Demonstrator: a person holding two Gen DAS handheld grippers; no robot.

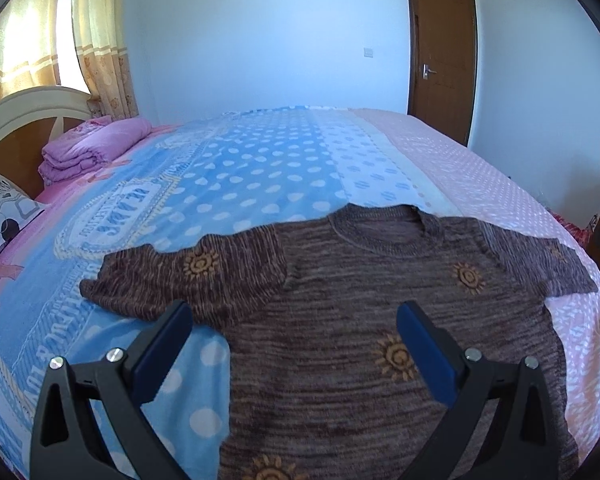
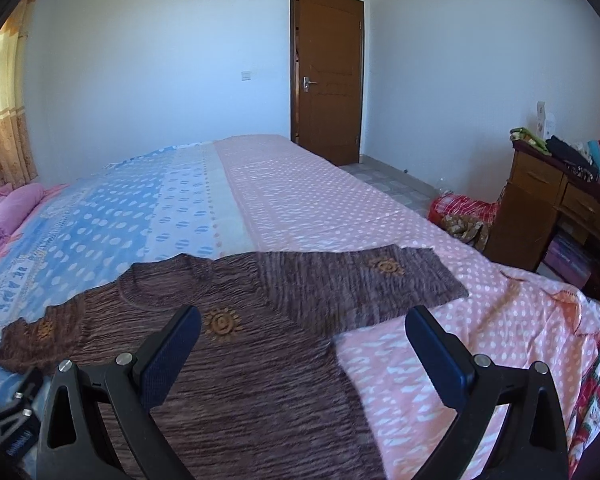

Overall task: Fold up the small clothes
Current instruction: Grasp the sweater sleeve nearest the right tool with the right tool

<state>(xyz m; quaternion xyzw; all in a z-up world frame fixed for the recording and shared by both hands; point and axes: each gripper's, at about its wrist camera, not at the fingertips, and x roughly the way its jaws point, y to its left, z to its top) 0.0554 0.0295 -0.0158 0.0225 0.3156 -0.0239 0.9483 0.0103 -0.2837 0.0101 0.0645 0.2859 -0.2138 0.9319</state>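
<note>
Sweater hem cut off at the frame bottom. It lies flat on the bed, under both claws: left claw and right claw spread wide, holding nothing.

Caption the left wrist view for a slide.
Open left gripper poised above a brown knit sweater spread flat on the polka-dot bedspread.

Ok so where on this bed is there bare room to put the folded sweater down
Bare spots: the blue polka-dot blanket between the brown knitted sweater and the folded pink quilt, and the pink dotted sheet running from the sweater's sleeve toward the wooden door. Crowded: the near edge under both open grippers, and the headboard end.
</note>
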